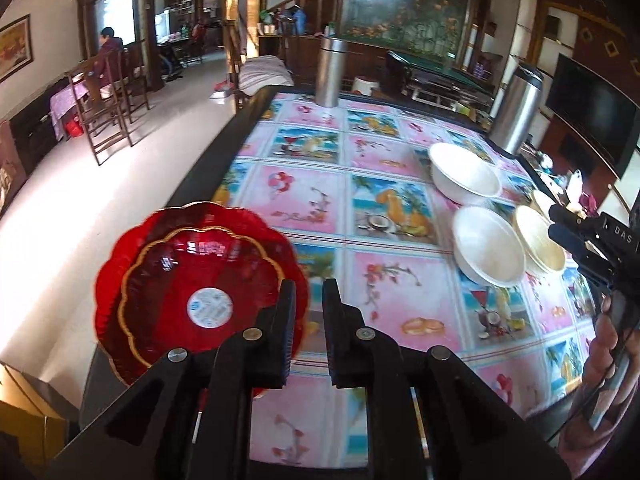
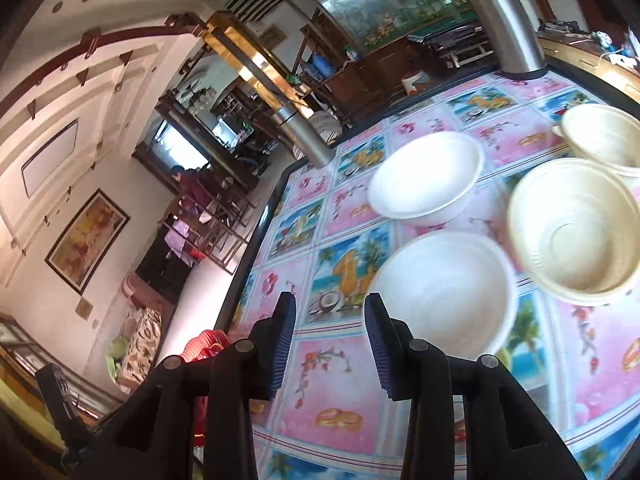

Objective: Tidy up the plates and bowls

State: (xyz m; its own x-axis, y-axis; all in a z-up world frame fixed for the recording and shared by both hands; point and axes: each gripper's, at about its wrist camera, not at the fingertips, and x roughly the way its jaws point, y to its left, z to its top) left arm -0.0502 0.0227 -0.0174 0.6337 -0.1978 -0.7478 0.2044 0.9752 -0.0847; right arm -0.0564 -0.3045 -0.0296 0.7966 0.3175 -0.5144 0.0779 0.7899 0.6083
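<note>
On the surface a stack of two plates lies at the near left corner, jutting over the edge. Well apart, to the right, four bowls cluster close together: two on the left, one behind the other, two more just right of them. Two flasks stand upright along the far edge, one at each end

Both cameras ride just behind their fingers, looking down and across the surface from close above. The left view sits at the near corner over the red plates; the right, tilted, hangs nearer the white bowls. Both share those bowls.
</note>
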